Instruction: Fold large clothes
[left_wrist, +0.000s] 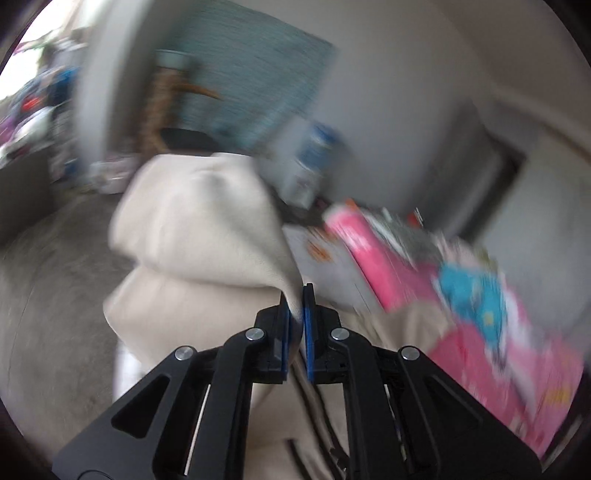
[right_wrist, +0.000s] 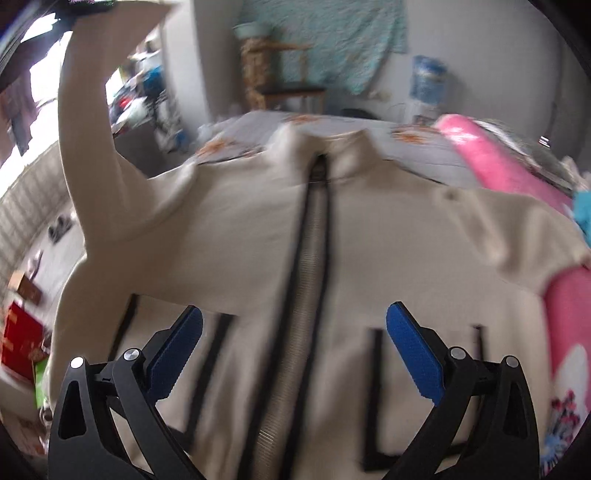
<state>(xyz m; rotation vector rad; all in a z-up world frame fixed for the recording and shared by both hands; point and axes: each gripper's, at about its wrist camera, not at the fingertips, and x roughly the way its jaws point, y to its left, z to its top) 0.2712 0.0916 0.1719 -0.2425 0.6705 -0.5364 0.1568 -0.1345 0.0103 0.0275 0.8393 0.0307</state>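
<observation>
I read no brand, label or writing anywhere; both views are motion-blurred. One garment under observation: a cream zip-front jacket (right_wrist: 369, 240) lying front-up on a bed with a grey flower-print sheet (right_wrist: 417, 151). Its single dark-edged zipper (right_wrist: 306, 266) runs up the middle to the collar, and I count four dark pocket-trim lines on the lower front, two per side. One sleeve (right_wrist: 85, 122) is lifted up at the left of the right wrist view. My left tongs (left_wrist: 296, 301) are pinched nearly closed on a fold of that cream fabric (left_wrist: 207, 225), which bunches just ahead of the blue pads (left_wrist: 307, 325). My right tongs (right_wrist: 294, 325) stand wide apart above the jacket's lower front, gripping nothing, one pad on each side of the zipper. One pink patterned blanket (right_wrist: 495, 162) lies along the bed's right side, touching the jacket's edge. One blue water bottle (right_wrist: 428, 81) stands by the far wall.
</observation>
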